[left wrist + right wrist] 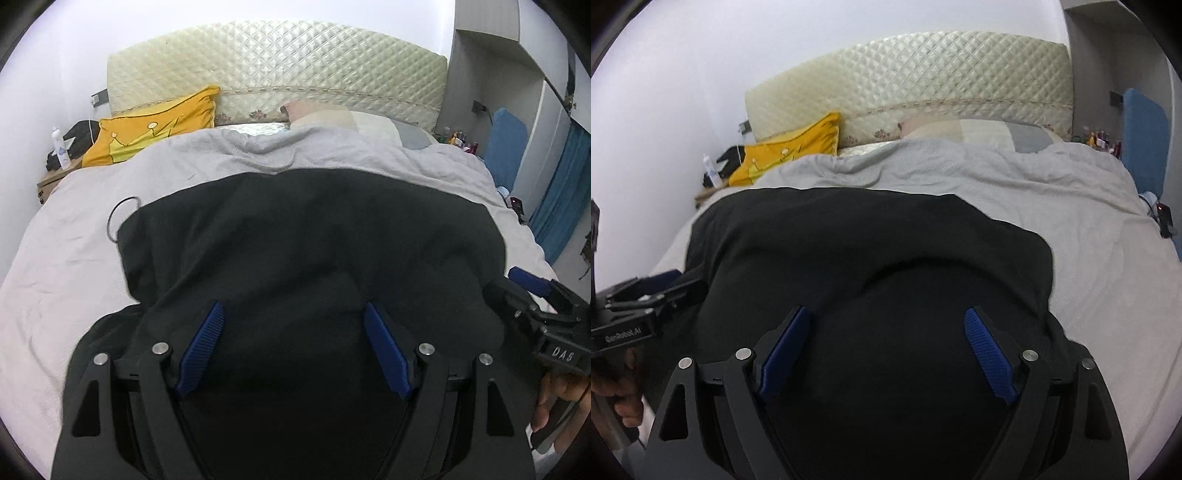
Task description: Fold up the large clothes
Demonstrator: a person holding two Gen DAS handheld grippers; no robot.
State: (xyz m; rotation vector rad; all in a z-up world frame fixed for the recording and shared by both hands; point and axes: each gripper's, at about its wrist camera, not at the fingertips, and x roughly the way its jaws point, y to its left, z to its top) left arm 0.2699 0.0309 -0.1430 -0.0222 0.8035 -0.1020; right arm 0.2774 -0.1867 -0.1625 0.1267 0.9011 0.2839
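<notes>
Black garment (pixel 295 240) flat on grey bedspread (pixel 74 258), bare margins around; both tools (pixel 293 325) (pixel 886 328) wide apart, empty.

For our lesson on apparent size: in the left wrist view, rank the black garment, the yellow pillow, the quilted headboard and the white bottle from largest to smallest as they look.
1. black garment, nearest, so enlarged
2. quilted headboard
3. yellow pillow
4. white bottle

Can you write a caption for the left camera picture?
Open left tongs hover over a black garment on the grey bed.
</notes>
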